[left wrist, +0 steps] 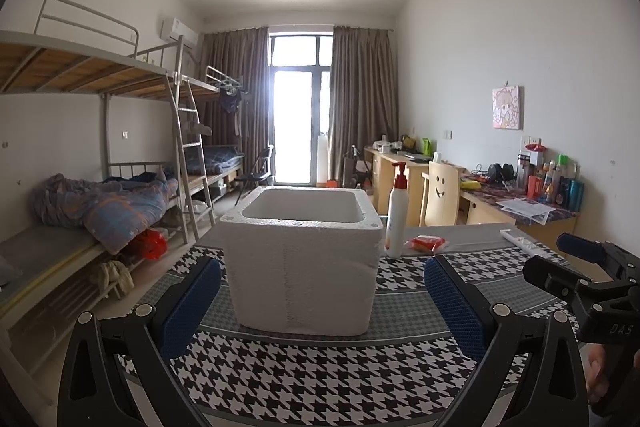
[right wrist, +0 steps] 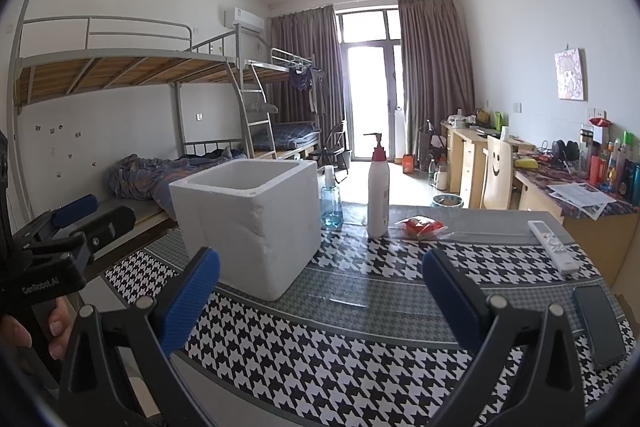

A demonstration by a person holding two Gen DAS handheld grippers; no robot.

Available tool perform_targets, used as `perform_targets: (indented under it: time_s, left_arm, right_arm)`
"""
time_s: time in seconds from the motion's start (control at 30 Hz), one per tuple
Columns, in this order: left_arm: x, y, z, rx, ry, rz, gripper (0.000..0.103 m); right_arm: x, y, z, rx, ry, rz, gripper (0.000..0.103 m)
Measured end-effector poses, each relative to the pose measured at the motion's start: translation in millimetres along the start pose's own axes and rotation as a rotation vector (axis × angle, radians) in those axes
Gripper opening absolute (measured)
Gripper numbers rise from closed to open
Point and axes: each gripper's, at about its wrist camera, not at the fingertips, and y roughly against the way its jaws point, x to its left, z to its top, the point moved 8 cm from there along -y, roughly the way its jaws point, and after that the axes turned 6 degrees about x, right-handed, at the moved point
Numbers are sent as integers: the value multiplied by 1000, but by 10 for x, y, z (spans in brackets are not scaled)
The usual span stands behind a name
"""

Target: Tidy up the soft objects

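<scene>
A white foam box (left wrist: 304,259) stands open-topped on the houndstooth tablecloth (left wrist: 320,379), right in front of my left gripper (left wrist: 320,301), which is open and holds nothing. A red soft packet in clear wrap (left wrist: 426,243) lies behind the box to the right. In the right wrist view the foam box (right wrist: 250,223) sits left of centre and the red packet (right wrist: 423,226) lies further back. My right gripper (right wrist: 320,299) is open and holds nothing, hovering over the cloth (right wrist: 340,367). The inside of the box is hidden.
A white pump bottle (right wrist: 378,193) and a blue liquid bottle (right wrist: 331,201) stand behind the box. A white remote (right wrist: 553,246) and a dark phone (right wrist: 599,325) lie at the table's right. Bunk beds (left wrist: 80,187) line the left wall, desks the right.
</scene>
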Motion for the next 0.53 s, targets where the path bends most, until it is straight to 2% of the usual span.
perform_targets:
  time_s: [0.53]
  left_arm:
    - [32,24,-54,-5,-6,-11,102]
  right_arm:
    - [-1,-14,-4,2,1,1,102]
